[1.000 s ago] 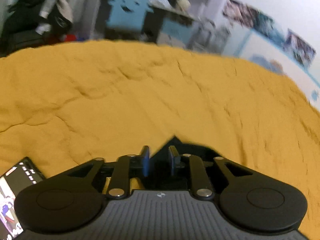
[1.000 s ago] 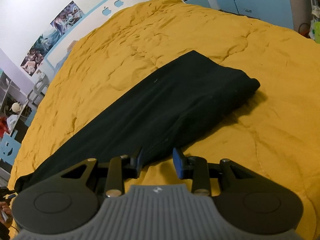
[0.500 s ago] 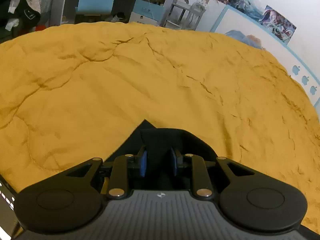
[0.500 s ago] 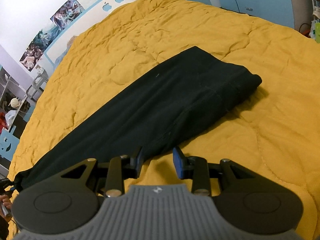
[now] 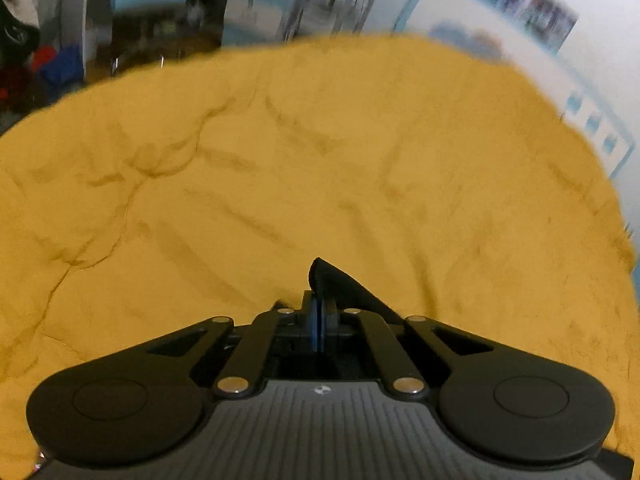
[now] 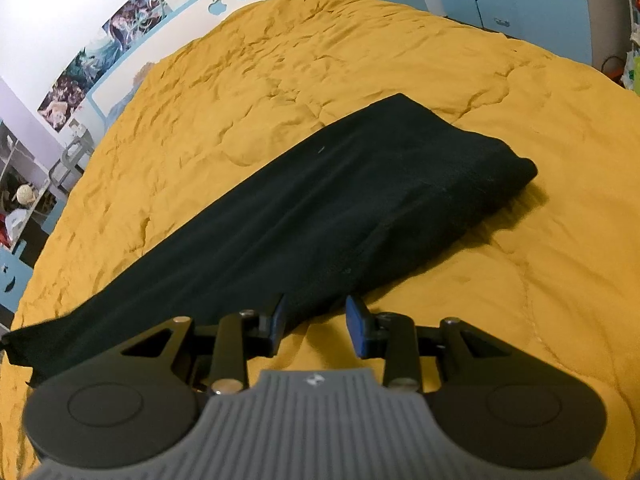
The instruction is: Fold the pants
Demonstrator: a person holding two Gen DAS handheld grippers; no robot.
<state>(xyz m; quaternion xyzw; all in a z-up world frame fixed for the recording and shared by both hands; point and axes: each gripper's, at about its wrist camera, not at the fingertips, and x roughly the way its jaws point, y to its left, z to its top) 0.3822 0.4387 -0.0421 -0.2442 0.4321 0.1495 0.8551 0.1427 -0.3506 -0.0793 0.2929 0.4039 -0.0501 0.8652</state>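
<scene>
Black pants (image 6: 332,216) lie folded lengthwise on the yellow bedspread (image 6: 304,60), running from the lower left to the waist end at the right. My right gripper (image 6: 316,320) is open, its fingers straddling the near edge of the pants at mid-length. My left gripper (image 5: 319,312) is shut on a corner of the black pants (image 5: 340,284), which sticks up between the blue pads and trails off to the right. The left wrist view is blurred.
The yellow bedspread (image 5: 280,160) fills most of both views. A headboard with apple shapes and posters (image 6: 132,40) lines the wall. Blue drawers (image 6: 508,4) stand at the far right. Desk and shelves clutter (image 5: 120,20) lie beyond the bed.
My left gripper has closed on the pants corner and swung, blurring its view. The right gripper has stayed open over the pants edge; the leg end at left has shifted.
</scene>
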